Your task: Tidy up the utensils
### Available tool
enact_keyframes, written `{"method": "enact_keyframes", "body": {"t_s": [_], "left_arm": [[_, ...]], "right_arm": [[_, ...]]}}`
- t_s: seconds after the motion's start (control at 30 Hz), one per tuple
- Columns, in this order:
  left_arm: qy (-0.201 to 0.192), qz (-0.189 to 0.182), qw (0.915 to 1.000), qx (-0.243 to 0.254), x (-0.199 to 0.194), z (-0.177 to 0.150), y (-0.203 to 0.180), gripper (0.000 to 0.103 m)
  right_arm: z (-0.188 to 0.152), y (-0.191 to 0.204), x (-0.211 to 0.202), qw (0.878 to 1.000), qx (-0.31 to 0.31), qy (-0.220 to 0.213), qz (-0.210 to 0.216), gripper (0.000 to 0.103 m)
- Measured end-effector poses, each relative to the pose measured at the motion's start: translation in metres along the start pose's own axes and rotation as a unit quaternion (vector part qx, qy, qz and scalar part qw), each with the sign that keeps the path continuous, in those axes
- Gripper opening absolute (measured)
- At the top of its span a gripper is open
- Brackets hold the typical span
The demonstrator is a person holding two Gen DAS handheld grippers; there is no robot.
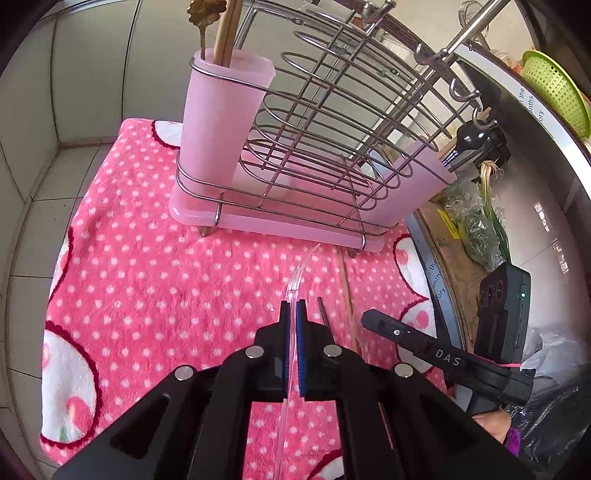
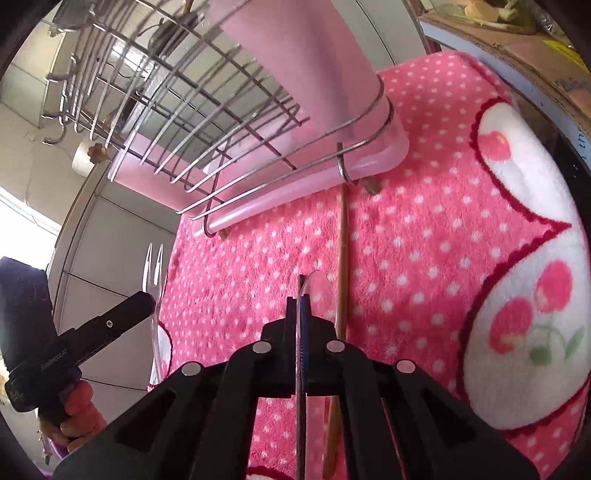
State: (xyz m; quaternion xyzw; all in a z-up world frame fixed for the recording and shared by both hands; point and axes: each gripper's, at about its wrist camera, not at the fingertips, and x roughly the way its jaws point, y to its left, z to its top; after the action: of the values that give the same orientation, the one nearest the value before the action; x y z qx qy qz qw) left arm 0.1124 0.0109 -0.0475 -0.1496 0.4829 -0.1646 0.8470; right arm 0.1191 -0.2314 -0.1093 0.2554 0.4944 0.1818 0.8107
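Observation:
My left gripper is shut on a clear plastic fork, held above the pink dotted towel; its tines show in the right wrist view. My right gripper is shut on a clear plastic spoon, low over the towel. A wooden chopstick lies on the towel beside it. The wire rack stands ahead, with a pink holder cup that has chopsticks and a gold spoon in it.
The rack sits on a pink drip tray. A second pink cup is at the rack's right end. A cardboard box with greens and a green basket are to the right. Tiled walls stand at left.

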Motion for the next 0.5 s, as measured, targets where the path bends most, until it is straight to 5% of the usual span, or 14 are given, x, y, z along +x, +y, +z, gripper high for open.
{"method": "enact_keyframes", "body": {"t_s": [0.2,0.5], "left_arm": [[-0.021,-0.009,0.9997,0.0,-0.011,0.0,-0.003,0.002],[-0.071,-0.021,0.9973,0.003,-0.041,0.006,-0.008,0.002]], "right_arm": [[0.002,-0.005,-0.045,0.996,-0.007,-0.091,-0.012,0.002],[-0.001,-0.003,-0.089,0.987,-0.029,-0.155,-0.006,0.002]]}}
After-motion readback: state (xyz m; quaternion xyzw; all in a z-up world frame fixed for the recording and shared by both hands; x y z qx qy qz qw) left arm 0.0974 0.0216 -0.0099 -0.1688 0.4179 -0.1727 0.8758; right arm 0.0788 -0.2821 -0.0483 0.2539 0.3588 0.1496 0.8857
